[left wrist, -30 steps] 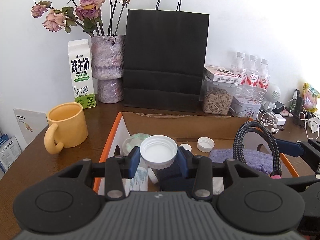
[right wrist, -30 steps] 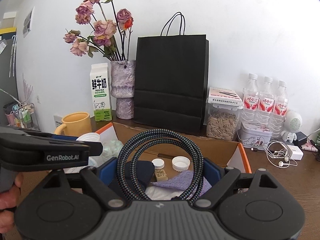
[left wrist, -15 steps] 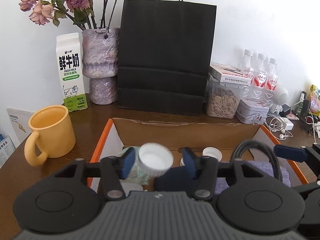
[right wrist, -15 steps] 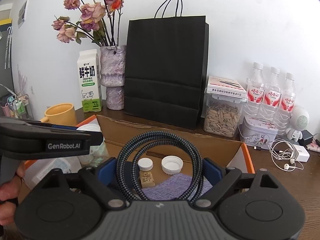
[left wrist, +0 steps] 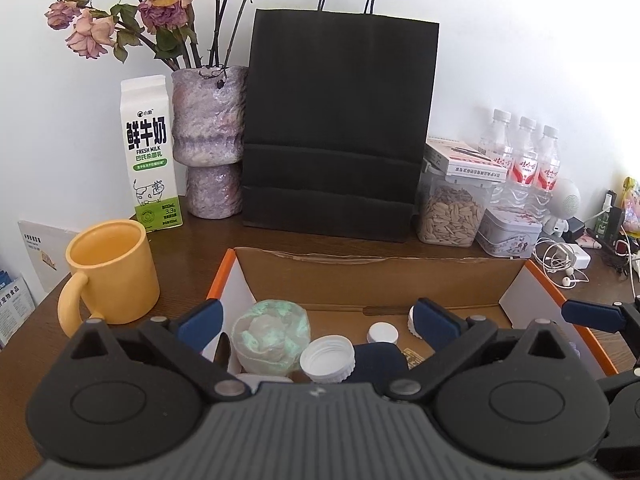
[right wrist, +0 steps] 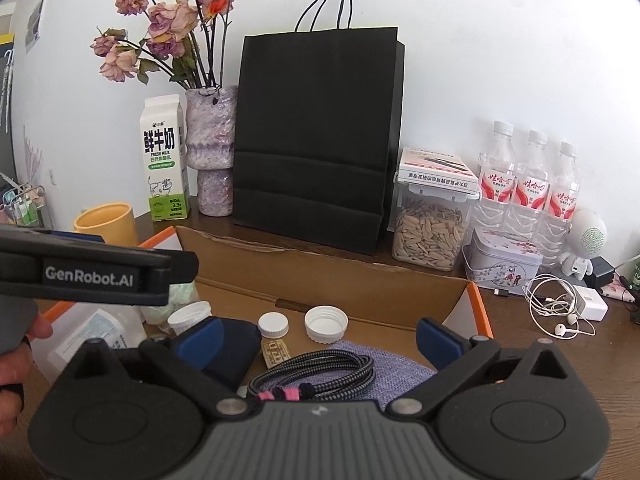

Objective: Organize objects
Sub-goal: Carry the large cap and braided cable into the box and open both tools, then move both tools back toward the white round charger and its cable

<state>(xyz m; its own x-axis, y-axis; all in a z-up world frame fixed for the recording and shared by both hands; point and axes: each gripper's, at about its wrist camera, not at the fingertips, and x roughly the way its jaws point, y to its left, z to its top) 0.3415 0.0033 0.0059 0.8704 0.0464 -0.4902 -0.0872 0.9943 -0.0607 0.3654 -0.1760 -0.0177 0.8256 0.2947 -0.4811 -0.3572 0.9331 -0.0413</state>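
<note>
Both grippers' jaws are opening wide and grip nothing: left gripper [left wrist: 318,322] above white cap [left wrist: 327,359], right gripper [right wrist: 320,338] above braided cable [right wrist: 316,374] in cardboard box [right wrist: 340,276].

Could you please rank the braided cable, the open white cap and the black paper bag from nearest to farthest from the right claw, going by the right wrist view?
1. Braided cable, coiled in the box just below the right claw.
2. Open white cap, on the box floor, just beyond.
3. Black paper bag, standing behind the box at the wall.

White cap [left wrist: 327,360] loose in cardboard box [left wrist: 380,276], between opening pads of left hand-held gripper [left wrist: 316,320].
</note>
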